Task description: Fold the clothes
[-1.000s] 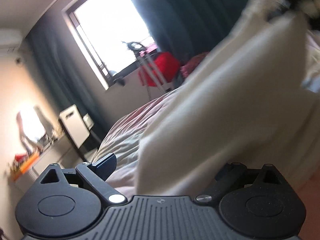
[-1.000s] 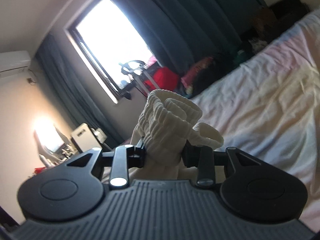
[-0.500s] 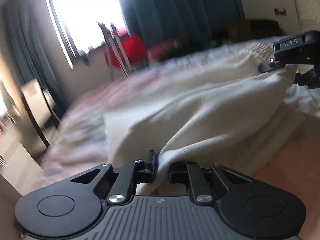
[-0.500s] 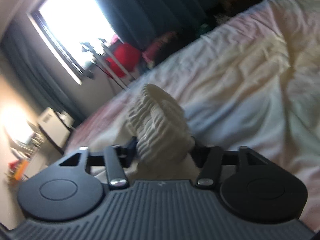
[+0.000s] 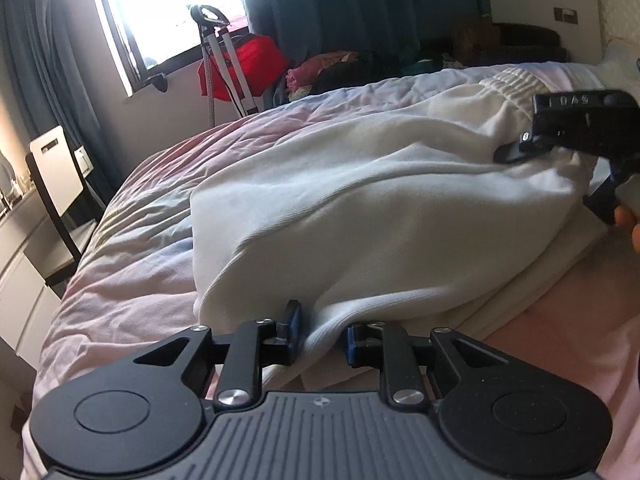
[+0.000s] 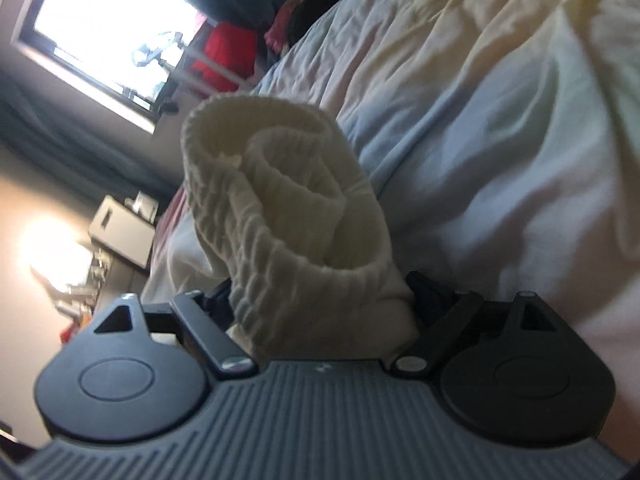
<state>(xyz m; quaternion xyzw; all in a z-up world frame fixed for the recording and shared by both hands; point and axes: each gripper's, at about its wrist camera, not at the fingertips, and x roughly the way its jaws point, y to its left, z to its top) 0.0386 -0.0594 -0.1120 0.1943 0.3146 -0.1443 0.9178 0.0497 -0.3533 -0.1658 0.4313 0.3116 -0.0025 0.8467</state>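
Observation:
A white garment (image 5: 380, 208) lies spread on the bed, its ribbed waistband (image 5: 516, 82) at the far right. My left gripper (image 5: 322, 334) is at the garment's near edge; its jaws are opening, with a ridge of the cloth still standing between the blue pads (image 5: 294, 326). My right gripper (image 5: 520, 148) reaches in from the right by the waistband. In the right wrist view the curled ribbed waistband (image 6: 288, 208) bulges up between the right gripper's (image 6: 320, 292) jaws, which are opening wide and no longer squeeze it.
The pale pink and blue bed cover (image 5: 152, 248) spreads around the garment. A dark chair (image 5: 56, 184) and desk stand at the left bed edge. A red bag (image 5: 244, 64) and metal stand sit under the window. A hand (image 5: 628, 220) holds the right gripper.
The garment was lifted and has come down flat onto the bed. My left gripper closed on its edge, then loosened. My right gripper sank, rolled and spread its jaws off the waistband.

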